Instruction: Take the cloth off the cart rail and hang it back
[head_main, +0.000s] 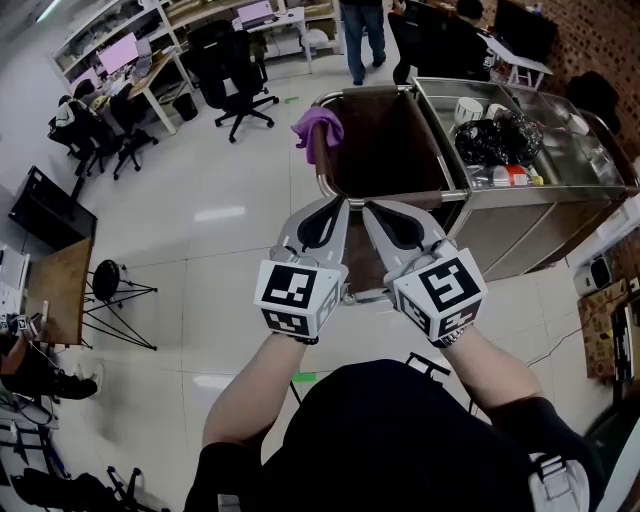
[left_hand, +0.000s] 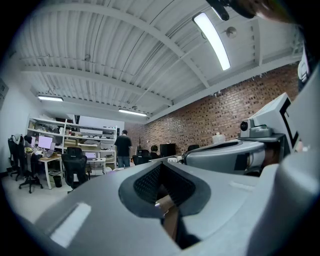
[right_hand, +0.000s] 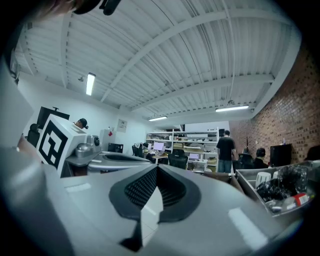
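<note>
A purple cloth (head_main: 318, 127) hangs bunched over the far left corner of the cart rail (head_main: 321, 168). The steel cart (head_main: 530, 195) stands straight ahead with a brown bin (head_main: 385, 150) at its near end. Both grippers are held side by side in front of me, short of the cart and well back from the cloth. My left gripper (head_main: 343, 203) is shut with its tips together and nothing between them, as its own view confirms (left_hand: 161, 164). My right gripper (head_main: 367, 206) is shut and empty too, seen also in the right gripper view (right_hand: 157, 167). The cloth does not show in either gripper view.
The cart's tray holds a black bag (head_main: 497, 140), a white cup (head_main: 468, 109) and small items. Office chairs (head_main: 235, 70) and desks stand at the far left, a person (head_main: 362, 30) behind the cart. A stool (head_main: 108, 280) and a wooden table (head_main: 55, 290) are at my left.
</note>
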